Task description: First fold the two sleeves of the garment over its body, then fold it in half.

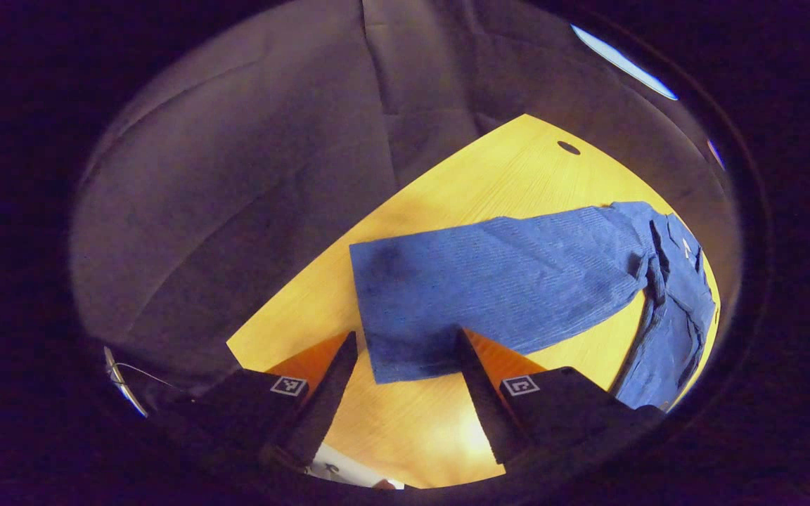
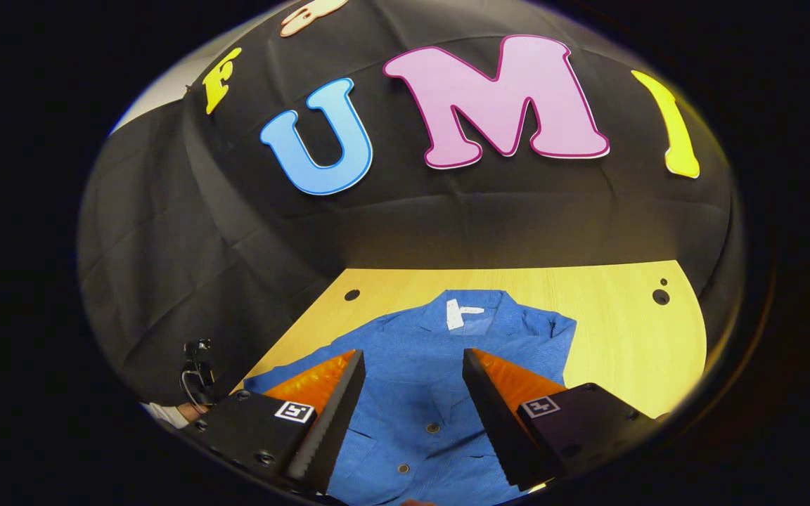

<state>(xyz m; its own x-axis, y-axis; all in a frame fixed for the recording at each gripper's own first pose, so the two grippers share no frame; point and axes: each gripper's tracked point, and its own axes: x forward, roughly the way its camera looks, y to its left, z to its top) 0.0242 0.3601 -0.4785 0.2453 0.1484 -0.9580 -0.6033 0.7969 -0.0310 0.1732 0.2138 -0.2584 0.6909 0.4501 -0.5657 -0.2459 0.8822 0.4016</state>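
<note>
On the wooden table (image 1: 517, 176), both claws gape above the blue garment (image 2: 412, 365).

Right gripper over the blue garment on the yellow table

In the lower middle of the frame the right gripper (image 2: 410, 393) hung with its fingers spread apart above the blue garment (image 2: 419, 365), which lay front-up on the table (image 2: 623, 330). A white label (image 2: 455, 313) sat at the collar, at centre, and buttons (image 2: 433, 427) ran down between the fingers. Dark round holes (image 2: 660, 296) marked the tabletop's far corners.
</note>
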